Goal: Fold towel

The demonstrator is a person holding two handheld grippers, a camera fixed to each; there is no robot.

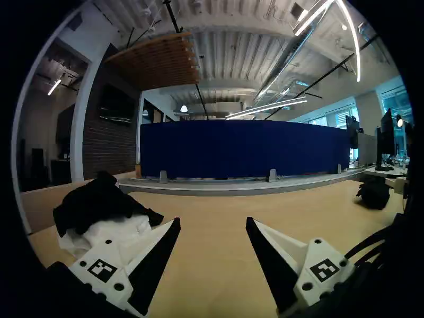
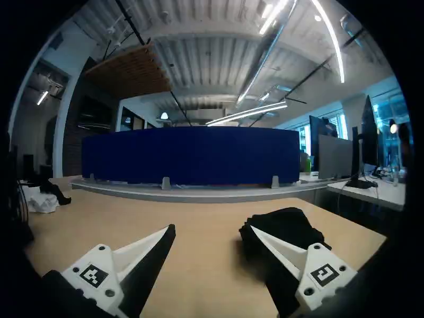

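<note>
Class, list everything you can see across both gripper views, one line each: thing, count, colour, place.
black towel: one, black, on the table beside the right gripper
cloth pile: one, black over white, on the table beside the left gripper
table: one, light wood, under both cloths
partition: one, blue, along the table's far edge
monitors: at least two, dark, on the desk to the right
left gripper: one, white and black, open
right gripper: one, white and black, open

The table [image 1: 222, 249] has a light wooden top. In the left gripper view, a heap of white cloth [image 1: 114, 232] lies on its left part, with crumpled black cloth [image 1: 95, 204] on top. Well apart, near the right edge, lies a folded black towel [image 2: 286, 220].
</note>
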